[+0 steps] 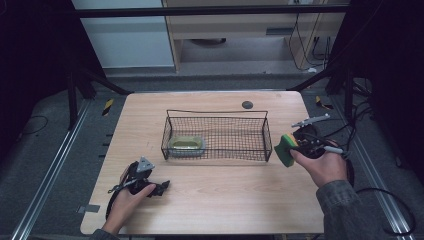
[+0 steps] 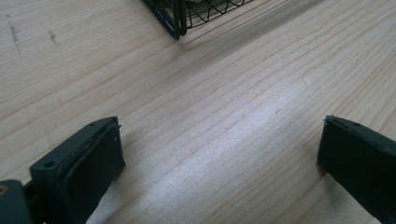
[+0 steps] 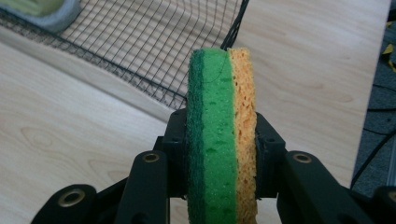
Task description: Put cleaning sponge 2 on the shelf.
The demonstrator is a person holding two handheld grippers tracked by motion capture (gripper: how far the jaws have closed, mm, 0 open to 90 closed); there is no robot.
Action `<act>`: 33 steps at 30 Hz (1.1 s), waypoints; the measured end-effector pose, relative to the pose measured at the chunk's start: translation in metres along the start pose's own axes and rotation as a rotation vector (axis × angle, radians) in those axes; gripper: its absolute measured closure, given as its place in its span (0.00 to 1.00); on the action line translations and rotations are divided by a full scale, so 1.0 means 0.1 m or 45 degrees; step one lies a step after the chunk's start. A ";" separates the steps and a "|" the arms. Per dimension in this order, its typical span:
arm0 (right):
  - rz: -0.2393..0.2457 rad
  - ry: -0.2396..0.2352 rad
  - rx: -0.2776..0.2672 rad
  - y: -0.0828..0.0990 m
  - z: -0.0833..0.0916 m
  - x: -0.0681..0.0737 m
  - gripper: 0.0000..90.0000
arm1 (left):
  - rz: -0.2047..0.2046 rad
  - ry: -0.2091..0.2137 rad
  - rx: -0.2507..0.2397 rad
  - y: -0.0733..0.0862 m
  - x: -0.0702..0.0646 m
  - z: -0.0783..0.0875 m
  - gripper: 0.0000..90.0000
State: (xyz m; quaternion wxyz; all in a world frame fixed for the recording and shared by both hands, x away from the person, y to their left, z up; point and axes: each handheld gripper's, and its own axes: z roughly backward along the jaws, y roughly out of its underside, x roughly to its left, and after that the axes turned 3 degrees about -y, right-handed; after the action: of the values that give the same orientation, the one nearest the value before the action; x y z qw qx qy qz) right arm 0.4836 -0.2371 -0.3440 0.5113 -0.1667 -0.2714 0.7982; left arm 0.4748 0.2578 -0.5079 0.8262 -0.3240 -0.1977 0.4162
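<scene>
Right gripper view: right tongs point(image 3: 219, 154) clamped on green-and-yellow rectangular foam sponge point(image 3: 222, 135), held on edge just beside black wire-mesh basket point(image 1: 215, 135), probably for dropping in; left tongs point(image 2: 219, 163) wide open, empty, parked on wooden tabletop point(image 2: 210, 116).

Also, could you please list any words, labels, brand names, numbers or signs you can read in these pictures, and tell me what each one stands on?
None can be read.
The sponge held in the right gripper shows plain green and yellow faces, no print.
The tin in the wire basket is too small and blurred to show a label.
The wooden table bears only grain and a few faint marks, no writing.
</scene>
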 end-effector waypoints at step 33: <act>0.064 0.037 -0.151 -0.93 -0.13 0.02 0.72 | 0.003 0.000 -0.018 0.01 0.02 0.00 0.00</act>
State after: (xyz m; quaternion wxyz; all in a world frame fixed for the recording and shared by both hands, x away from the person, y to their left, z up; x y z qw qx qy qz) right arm 0.5572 -0.2008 -0.2980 0.4843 -0.2151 -0.3064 0.7907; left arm 0.4753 0.2595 -0.5090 0.8234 -0.3301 -0.2003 0.4159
